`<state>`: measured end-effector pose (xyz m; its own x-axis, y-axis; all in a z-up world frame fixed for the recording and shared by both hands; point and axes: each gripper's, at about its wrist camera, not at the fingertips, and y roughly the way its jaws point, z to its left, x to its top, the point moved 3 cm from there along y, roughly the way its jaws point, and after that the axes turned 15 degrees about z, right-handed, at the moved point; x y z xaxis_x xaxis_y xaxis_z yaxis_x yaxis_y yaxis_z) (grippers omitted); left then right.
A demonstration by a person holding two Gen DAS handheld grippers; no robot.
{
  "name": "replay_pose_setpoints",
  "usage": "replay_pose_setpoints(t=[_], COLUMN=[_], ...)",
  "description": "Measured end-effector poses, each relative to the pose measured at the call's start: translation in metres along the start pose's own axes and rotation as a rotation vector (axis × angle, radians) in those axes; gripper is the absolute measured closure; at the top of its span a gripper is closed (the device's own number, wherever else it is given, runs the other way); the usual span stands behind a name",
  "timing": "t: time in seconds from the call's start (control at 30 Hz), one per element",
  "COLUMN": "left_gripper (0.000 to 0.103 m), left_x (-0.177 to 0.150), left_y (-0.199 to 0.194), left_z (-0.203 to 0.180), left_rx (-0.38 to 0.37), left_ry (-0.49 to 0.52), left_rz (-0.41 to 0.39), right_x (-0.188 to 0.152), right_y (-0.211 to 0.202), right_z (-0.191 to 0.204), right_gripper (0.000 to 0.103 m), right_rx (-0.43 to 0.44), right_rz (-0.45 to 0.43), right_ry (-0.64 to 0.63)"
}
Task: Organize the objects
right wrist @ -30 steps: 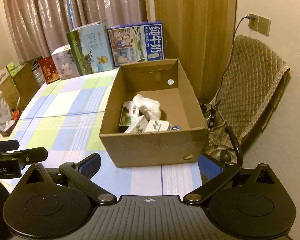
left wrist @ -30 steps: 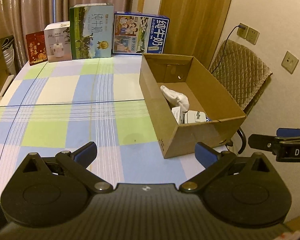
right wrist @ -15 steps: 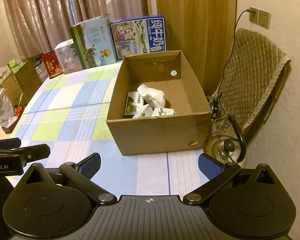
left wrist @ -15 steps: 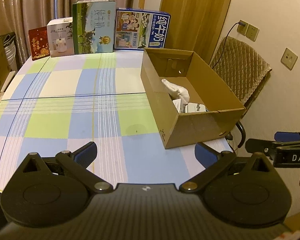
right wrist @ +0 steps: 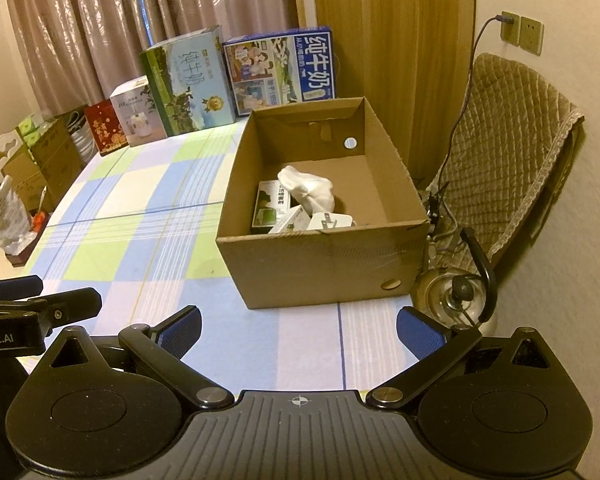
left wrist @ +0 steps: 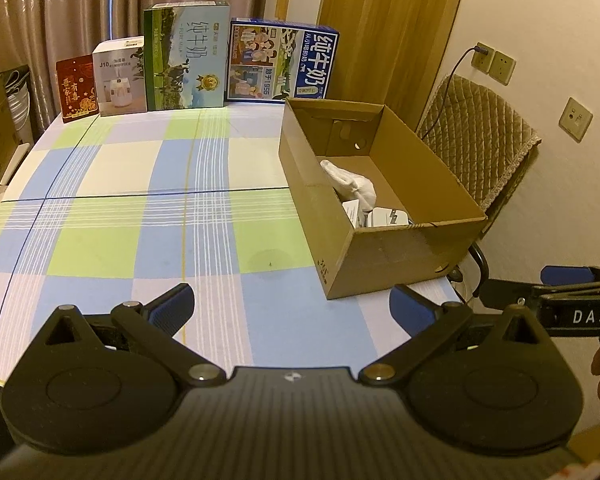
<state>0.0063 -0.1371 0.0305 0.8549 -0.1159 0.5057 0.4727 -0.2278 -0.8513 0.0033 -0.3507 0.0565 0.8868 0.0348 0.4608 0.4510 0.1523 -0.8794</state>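
Both wrist views look forward over the near table edge toward the open brown cardboard box (left wrist: 384, 216) (right wrist: 324, 216): the left from its left-front, the right squarely before it, nearer. Both share the box.

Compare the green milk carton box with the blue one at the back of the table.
The green milk carton box stands taller and narrower; the blue milk carton box is lower and wider. The green one shows a pasture scene, the blue one photo panels of people with big white characters. Both stand upright, side by side, against the curtain at the checked table's far edge.
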Motion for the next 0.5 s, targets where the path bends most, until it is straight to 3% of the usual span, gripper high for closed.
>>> replay_pose_setpoints(t=[0.5], left_gripper=[0.001], left_x=[0.0003], left_y=[0.0029], left_z=[0.0005], left_rx=[-0.007], left_ry=[0.001], left_rz=[0.005], right_x=[0.0008], right_y=[0.0013], right_z=[0.0007], right_gripper=[0.002], right_rx=[-0.001], right_rz=[0.0], right_ry=[0.0])
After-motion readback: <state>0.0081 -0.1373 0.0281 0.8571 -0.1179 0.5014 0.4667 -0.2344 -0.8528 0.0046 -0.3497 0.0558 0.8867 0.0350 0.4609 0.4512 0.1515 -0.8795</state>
